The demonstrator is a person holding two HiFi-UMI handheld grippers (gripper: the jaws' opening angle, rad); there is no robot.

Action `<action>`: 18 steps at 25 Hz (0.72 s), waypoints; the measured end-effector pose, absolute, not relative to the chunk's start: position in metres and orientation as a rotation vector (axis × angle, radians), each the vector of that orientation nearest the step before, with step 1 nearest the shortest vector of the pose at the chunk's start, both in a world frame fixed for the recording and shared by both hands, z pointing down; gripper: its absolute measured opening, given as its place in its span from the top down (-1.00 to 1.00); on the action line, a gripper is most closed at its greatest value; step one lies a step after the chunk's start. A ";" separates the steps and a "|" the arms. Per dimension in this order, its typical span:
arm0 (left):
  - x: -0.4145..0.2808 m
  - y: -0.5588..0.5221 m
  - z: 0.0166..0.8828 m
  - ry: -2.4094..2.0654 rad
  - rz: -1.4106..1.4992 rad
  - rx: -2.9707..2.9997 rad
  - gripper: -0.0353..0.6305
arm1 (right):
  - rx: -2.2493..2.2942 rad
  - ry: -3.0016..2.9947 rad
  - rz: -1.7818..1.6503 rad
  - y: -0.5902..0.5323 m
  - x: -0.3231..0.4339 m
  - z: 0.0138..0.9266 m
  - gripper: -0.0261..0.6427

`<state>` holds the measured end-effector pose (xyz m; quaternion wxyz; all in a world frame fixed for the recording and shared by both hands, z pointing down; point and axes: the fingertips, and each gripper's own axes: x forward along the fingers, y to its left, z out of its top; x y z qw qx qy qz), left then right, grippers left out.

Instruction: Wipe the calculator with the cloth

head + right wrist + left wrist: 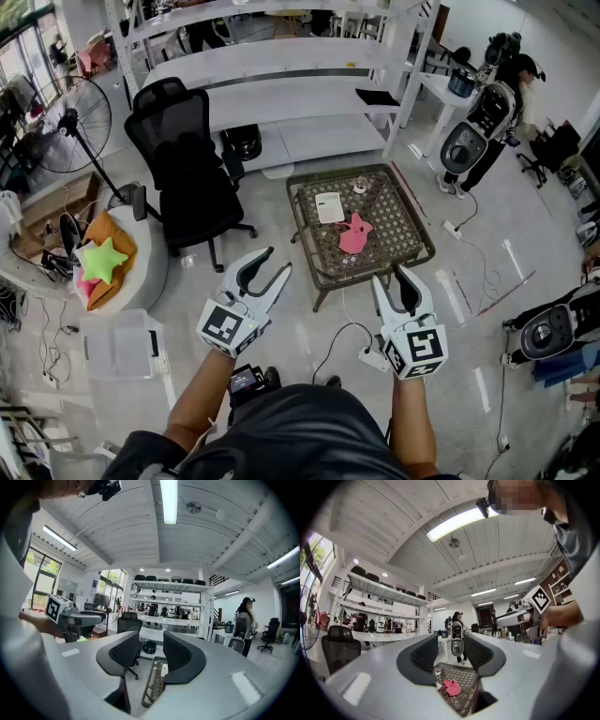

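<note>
Calculator (330, 207): pale, lying flat on the far left part of the surface, with nothing holding it.
Cloth (354, 234): pink and crumpled, near the middle of the surface, just to the near right of the calculator; whether the two touch cannot be told.
Surface (398, 225): low wicker table with a dark frame, standing on the pale floor ahead of the person.
Small white object (359, 188): by the far edge of the surface, right of the calculator, too small to identify.
Left gripper (278, 260): held in the air over the floor, to the near left of the surface and well apart from the cloth; its jaws are spread with nothing between them.
Right gripper (386, 275): held in the air just off the near edge of the surface; its jaws are spread wide and empty.
Office chair (187, 173): black, on the floor left of the surface.
Fan (67, 122): standing at the far left.
Star cushion (103, 260): green, on a round seat at the left.
</note>
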<state>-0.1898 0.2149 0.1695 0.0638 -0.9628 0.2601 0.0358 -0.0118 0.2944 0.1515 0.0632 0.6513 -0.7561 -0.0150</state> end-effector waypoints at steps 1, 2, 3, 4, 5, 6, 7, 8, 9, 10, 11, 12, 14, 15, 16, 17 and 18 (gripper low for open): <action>-0.190 0.214 0.169 0.783 0.107 -2.908 0.32 | 1.969 -2.282 -0.047 0.294 -0.012 0.151 0.49; -0.191 0.214 0.169 0.781 0.106 -2.908 0.32 | 1.971 -2.280 -0.048 0.294 -0.012 0.151 0.49; -0.192 0.214 0.169 0.778 0.106 -2.908 0.32 | 1.972 -2.278 -0.050 0.295 -0.013 0.151 0.49; -0.192 0.214 0.169 0.776 0.107 -2.908 0.32 | 1.974 -2.276 -0.051 0.295 -0.013 0.150 0.49; -0.193 0.214 0.169 0.774 0.109 -2.909 0.32 | 1.976 -2.275 -0.053 0.295 -0.014 0.151 0.49; -0.193 0.215 0.168 0.771 0.111 -2.914 0.32 | 1.978 -2.272 -0.053 0.296 -0.015 0.151 0.49; -0.194 0.216 0.168 0.767 0.113 -2.922 0.32 | 1.979 -2.270 -0.054 0.297 -0.016 0.151 0.49; -0.194 0.216 0.167 0.764 0.116 -2.928 0.32 | 1.981 -2.267 -0.054 0.297 -0.017 0.151 0.49; -0.195 0.216 0.167 0.761 0.122 -2.926 0.32 | 1.982 -2.264 -0.053 0.297 -0.018 0.151 0.49; -0.197 0.214 0.168 0.757 0.127 -2.922 0.32 | 1.984 -2.261 -0.053 0.297 -0.019 0.151 0.49; -0.199 0.212 0.170 0.752 0.130 -2.921 0.32 | 1.988 -2.255 -0.052 0.297 -0.021 0.151 0.49; -0.201 0.210 0.171 0.746 0.131 -2.922 0.32 | 1.992 -2.249 -0.052 0.296 -0.023 0.151 0.49; -0.206 0.205 0.174 0.730 0.134 -2.928 0.32 | 2.003 -2.235 -0.054 0.293 -0.028 0.154 0.49; -0.209 0.204 0.176 0.726 0.135 -2.932 0.32 | 2.004 -2.233 -0.052 0.291 -0.031 0.157 0.49; -0.213 0.204 0.177 0.728 0.134 -2.939 0.32 | 2.003 -2.235 -0.048 0.290 -0.035 0.160 0.49; -0.215 0.205 0.177 0.734 0.131 -2.953 0.32 | 2.000 -2.241 -0.043 0.289 -0.038 0.162 0.49; -0.217 0.206 0.176 0.739 0.127 -2.970 0.32 | 2.000 -2.245 -0.039 0.289 -0.040 0.162 0.49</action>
